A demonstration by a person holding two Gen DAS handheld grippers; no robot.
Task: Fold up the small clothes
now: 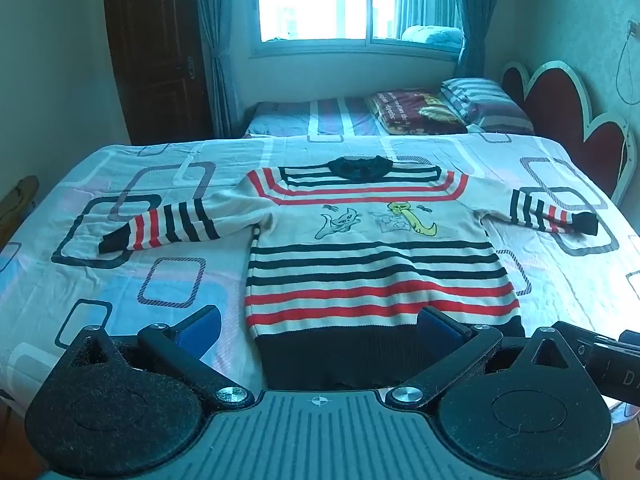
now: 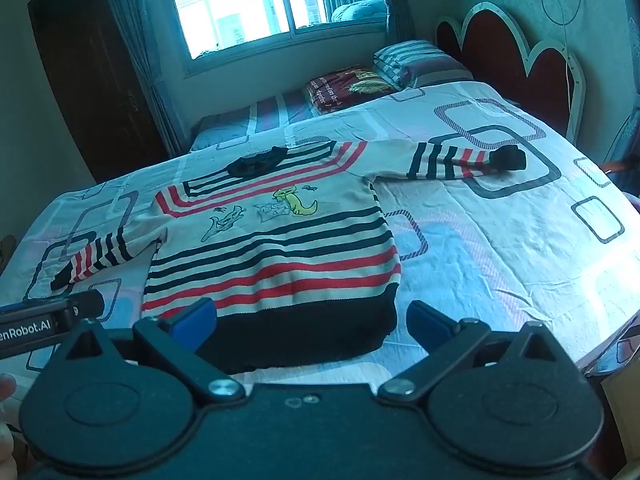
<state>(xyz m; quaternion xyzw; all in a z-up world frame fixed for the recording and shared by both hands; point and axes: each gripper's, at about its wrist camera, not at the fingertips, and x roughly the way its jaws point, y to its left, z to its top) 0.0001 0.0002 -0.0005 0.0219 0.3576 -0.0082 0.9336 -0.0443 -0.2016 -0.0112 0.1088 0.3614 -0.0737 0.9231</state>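
Observation:
A small striped sweater [image 1: 372, 256] lies flat and face up on the bed, collar far, dark hem near, both sleeves spread out sideways. It shows cartoon animals on the chest. My left gripper [image 1: 320, 328] hovers open above the hem's left half, blue pads wide apart, nothing between them. In the right wrist view the same sweater [image 2: 272, 248] lies left of centre. My right gripper [image 2: 308, 324] is open over the hem's right corner, holding nothing. Its right sleeve [image 2: 468, 160] stretches toward the headboard side.
The bed sheet [image 1: 120, 280] with square patterns covers the bed. Pillows [image 1: 480, 100] and a folded blanket [image 1: 416, 112] sit on a second bed under the window. A heart-shaped headboard [image 1: 568, 112] stands at right, a dark wardrobe [image 1: 156, 48] at left. The other gripper's body [image 2: 48, 324] shows at left.

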